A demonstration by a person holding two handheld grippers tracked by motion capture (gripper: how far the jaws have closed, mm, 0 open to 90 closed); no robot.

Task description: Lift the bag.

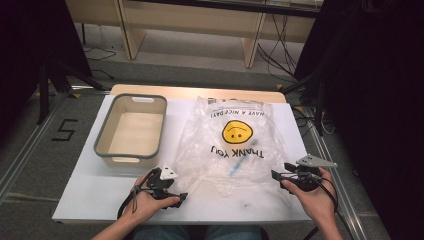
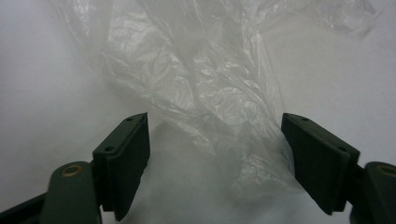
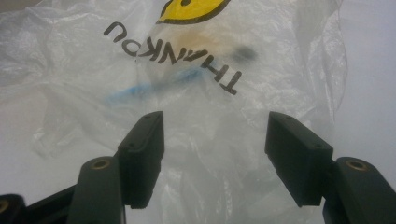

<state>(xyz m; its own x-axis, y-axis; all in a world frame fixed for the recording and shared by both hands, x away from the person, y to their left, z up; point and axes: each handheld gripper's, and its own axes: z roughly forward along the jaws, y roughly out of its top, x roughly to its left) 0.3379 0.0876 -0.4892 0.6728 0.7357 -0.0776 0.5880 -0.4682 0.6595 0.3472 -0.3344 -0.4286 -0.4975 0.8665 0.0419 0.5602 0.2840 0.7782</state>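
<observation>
The clear plastic bag (image 1: 232,145), printed with a yellow smiley face, is laid flat on the white surface (image 1: 90,190), just right of the grey bin (image 1: 131,128). A blue item (image 1: 238,164) is seen through the bag. The left gripper (image 1: 172,192) is held at the bag's near-left corner, jaws apart. The right gripper (image 1: 282,171) is held at the bag's near-right edge, jaws likewise apart; nothing is clamped.

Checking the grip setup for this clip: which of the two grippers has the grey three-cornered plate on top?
The right gripper, by the plastic bag's right edge. Its plate is grey; the left gripper carries a white one.
</observation>
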